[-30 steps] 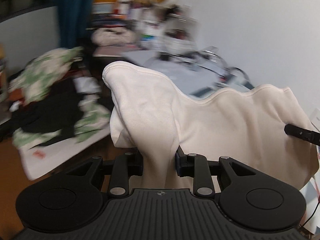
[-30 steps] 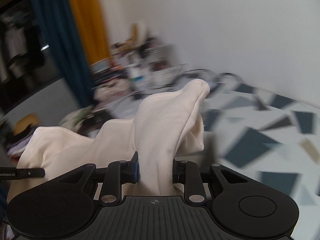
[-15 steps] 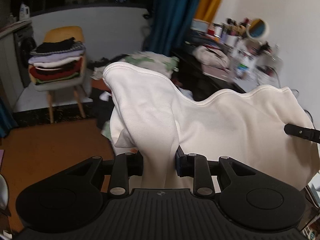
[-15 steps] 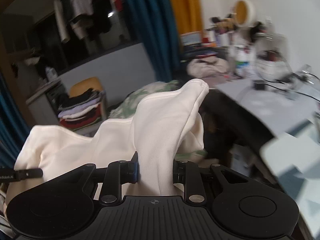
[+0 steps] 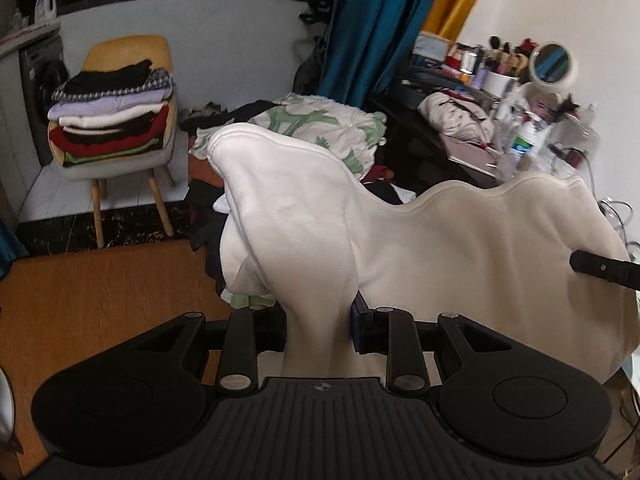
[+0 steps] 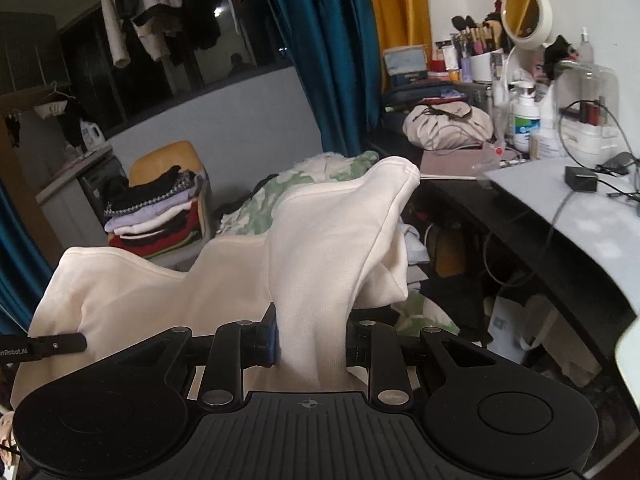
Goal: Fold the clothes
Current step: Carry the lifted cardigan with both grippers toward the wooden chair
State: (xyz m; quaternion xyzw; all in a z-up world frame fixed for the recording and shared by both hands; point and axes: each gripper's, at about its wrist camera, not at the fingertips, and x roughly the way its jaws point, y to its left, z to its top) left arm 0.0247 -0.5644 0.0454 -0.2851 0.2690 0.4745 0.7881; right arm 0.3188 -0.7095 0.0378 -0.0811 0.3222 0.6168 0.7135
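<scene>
Left wrist view: left gripper (image 5: 319,330) is clenched on a bunched fold of the cream garment (image 5: 460,248), cloth pinched between both pads and rising above them in a rounded peak. The garment spans rightward in mid-air, its top edge sagging in a wave, to the tip of the right gripper (image 5: 604,269) at the frame's edge. Behind it: a yellow chair (image 5: 124,54) bearing a stack of folded clothes (image 5: 112,120), an unsorted clothes pile (image 5: 320,128) on the floor, teal curtain (image 5: 372,20), cluttered dressing table (image 5: 500,120). Right wrist view: right gripper (image 6: 311,338) is likewise clamped on a bunched fold of the same garment (image 6: 160,292), which stretches leftward to the left gripper's tip (image 6: 52,347). A grey desk (image 6: 580,208) with cables lies right; round mirror (image 6: 526,14) stands above it.
</scene>
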